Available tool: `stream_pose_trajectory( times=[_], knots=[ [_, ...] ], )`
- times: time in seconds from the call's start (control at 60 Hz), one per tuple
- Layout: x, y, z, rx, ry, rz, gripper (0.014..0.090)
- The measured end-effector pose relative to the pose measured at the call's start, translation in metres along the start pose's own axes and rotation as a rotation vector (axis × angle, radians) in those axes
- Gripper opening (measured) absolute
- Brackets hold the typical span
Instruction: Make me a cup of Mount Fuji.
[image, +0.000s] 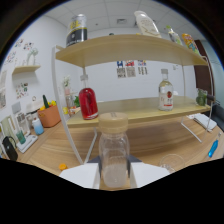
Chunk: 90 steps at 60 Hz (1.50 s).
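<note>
Gripper view, looking along the tongs (114, 176). Only the pale upper parts of the two fingers show, one on each side of a clear jar; the tips are lost in the dark lower part of the view, so whether they press on the glass cannot be told.

Far to the left of the tongs: a white wall with small pictures and a little wall shelf. Below it, on the wooden table (150, 142), a dark object, a small tray with bits on it, and an orange pot (49, 115) holding a green plant. A small orange thing (62, 166) lies on the table close to the left finger.

Beyond the tongs: a two-tier wooden shelf (130, 52) on white legs. On its lower board, left of centre, a red bottle (88, 102) stands upright. On the top board above it, a dark can with a pale label (77, 30).

Straight ahead, between the fingers: the clear glass jar (113, 151), upright, with a tan lid. It looks empty.

Right of the jar, on the lower board: a clear bottle with a red-and-white label (165, 93). On the top board, a white packet (147, 22) and further bottles at the far right. On the table to the right, an upturned clear glass (171, 161), a blue pen-like object (213, 148) and a white item near the shelf leg.
</note>
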Motion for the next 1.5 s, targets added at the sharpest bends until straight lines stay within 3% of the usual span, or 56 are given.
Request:
stream_pose_trajectory(
  times=[0.3, 0.583, 0.633, 0.7, 0.8, 1.233, 1.35, 1.5],
  knots=[
    [-0.002, 0.048, 0.012, -0.102, -0.008, -0.091, 0.0414],
    [0.001, 0.055, -0.003, -0.101, 0.001, -0.112, 0.0438],
    [0.002, 0.06, -0.004, -0.126, -0.001, -0.113, 0.0476],
    [0.001, 0.065, -0.008, -0.166, -0.01, -0.103, 0.0585],
    [0.004, 0.055, -0.02, -0.168, -0.025, -0.109, 0.0862],
    [0.074, -0.039, -0.11, -0.247, 0.038, -0.124, 0.0855],
    [0.085, -0.102, -0.12, -0.179, 0.051, -0.114, 0.0864],
    [0.089, -0.207, -0.117, 0.008, 0.062, -0.107, 0.0864]
  ],
)
